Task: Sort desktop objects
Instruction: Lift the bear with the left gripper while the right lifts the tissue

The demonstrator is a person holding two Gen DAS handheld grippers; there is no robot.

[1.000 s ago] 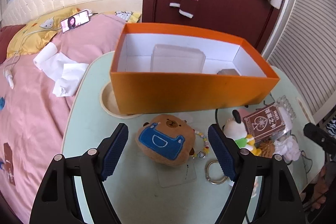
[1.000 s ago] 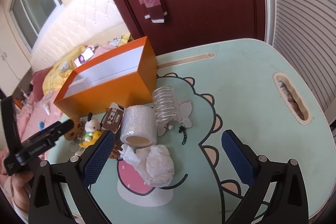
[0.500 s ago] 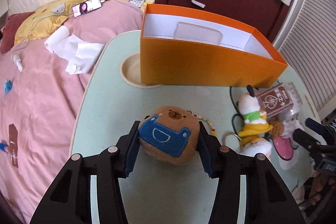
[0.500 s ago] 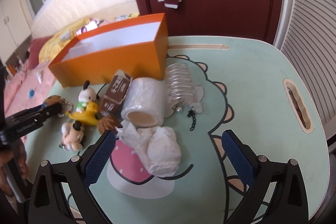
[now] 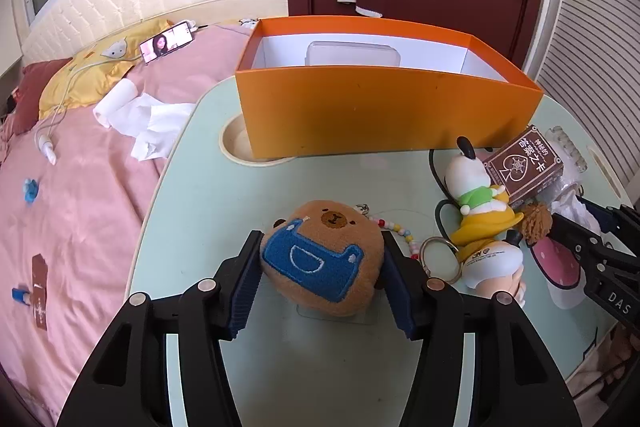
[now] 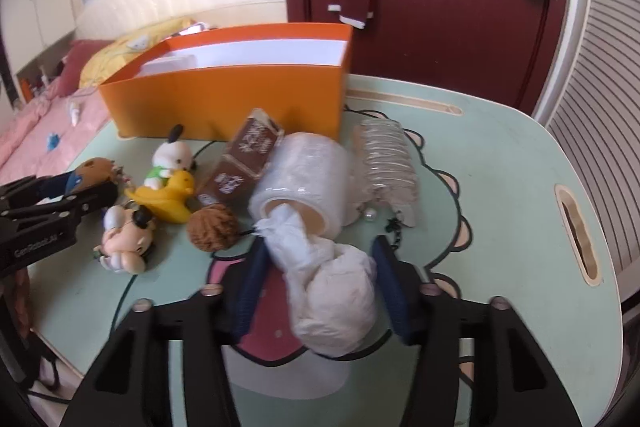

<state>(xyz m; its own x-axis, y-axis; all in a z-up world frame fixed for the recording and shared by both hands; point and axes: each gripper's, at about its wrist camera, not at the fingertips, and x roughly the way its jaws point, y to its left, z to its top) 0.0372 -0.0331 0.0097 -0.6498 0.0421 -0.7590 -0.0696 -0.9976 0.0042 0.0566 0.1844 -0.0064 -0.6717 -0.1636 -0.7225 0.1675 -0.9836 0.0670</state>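
Note:
My left gripper [image 5: 322, 263] is shut on a brown bear plush with a blue patch [image 5: 324, 259], low over the mint table [image 5: 224, 211]; the plush also shows in the right wrist view [image 6: 90, 173]. My right gripper [image 6: 320, 275] straddles a crumpled white tissue wad [image 6: 336, 291]; the pads sit close beside it but I cannot tell if they press it. The open orange box [image 5: 360, 107] stands behind, with a clear plastic case [image 5: 352, 53] inside. A dog-on-duck figure [image 6: 170, 179], a card box [image 6: 248, 155] and a film roll [image 6: 304, 179] lie in front of it.
A small doll figure [image 6: 124, 239], a brown pompom [image 6: 212, 227] and a clear coil [image 6: 388, 163] lie on the table. A key ring and bead chain [image 5: 436, 251] trail from the plush. A bed [image 5: 80, 187] with tissue and a phone lies left.
My left gripper closed on the bear plush and now holds it. My right gripper moved forward onto the tissue wad and its jaws narrowed around it.

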